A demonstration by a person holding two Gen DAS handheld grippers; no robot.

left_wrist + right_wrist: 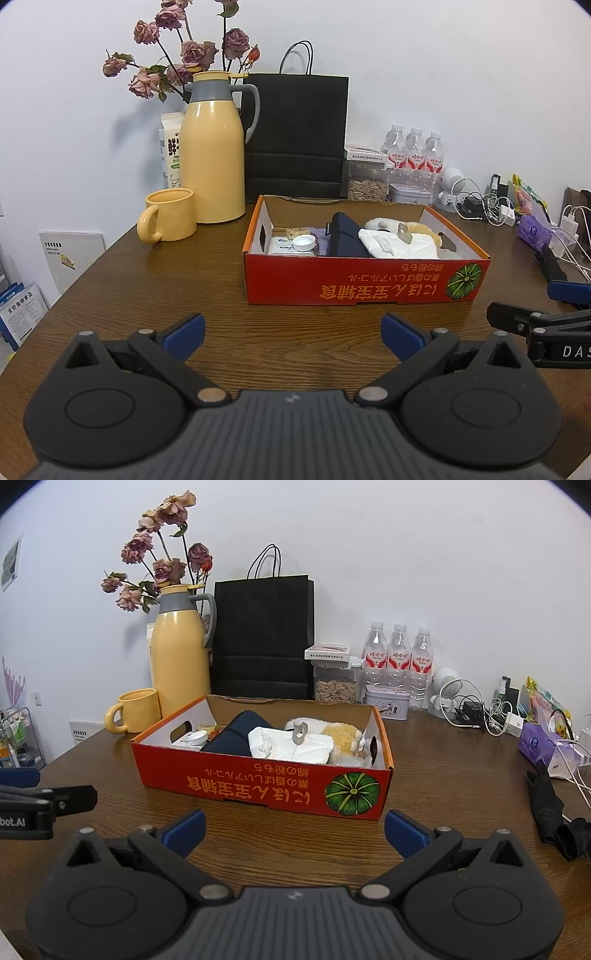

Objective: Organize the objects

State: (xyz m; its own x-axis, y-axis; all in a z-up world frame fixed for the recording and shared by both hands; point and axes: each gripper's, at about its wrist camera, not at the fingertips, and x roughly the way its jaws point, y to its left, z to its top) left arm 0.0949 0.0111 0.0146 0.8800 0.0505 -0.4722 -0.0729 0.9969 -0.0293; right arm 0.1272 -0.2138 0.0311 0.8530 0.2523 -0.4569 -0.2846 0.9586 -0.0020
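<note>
A red cardboard box [365,284] [236,782] with a pumpkin picture stands mid-table. Inside lie a dark blue pouch [345,236] [232,738], a white crumpled packet [395,243] [291,746], a plush toy [391,224] [343,738], a white bottle cap [304,243] and small items at the left end. My left gripper [293,338] hovers open over bare wood in front of the box, nothing between its fingers. My right gripper [293,832] is likewise open and empty, just before the box's front wall. Each gripper shows at the other view's edge.
A yellow mug [170,216] and yellow thermos [214,147] stand back left with dried roses [173,48]. Behind the box are a black paper bag [297,133], a seed jar [367,177], water bottles [415,155]. Cables and chargers [487,712], a purple pack [539,742] and a folded black umbrella [550,808] crowd the right.
</note>
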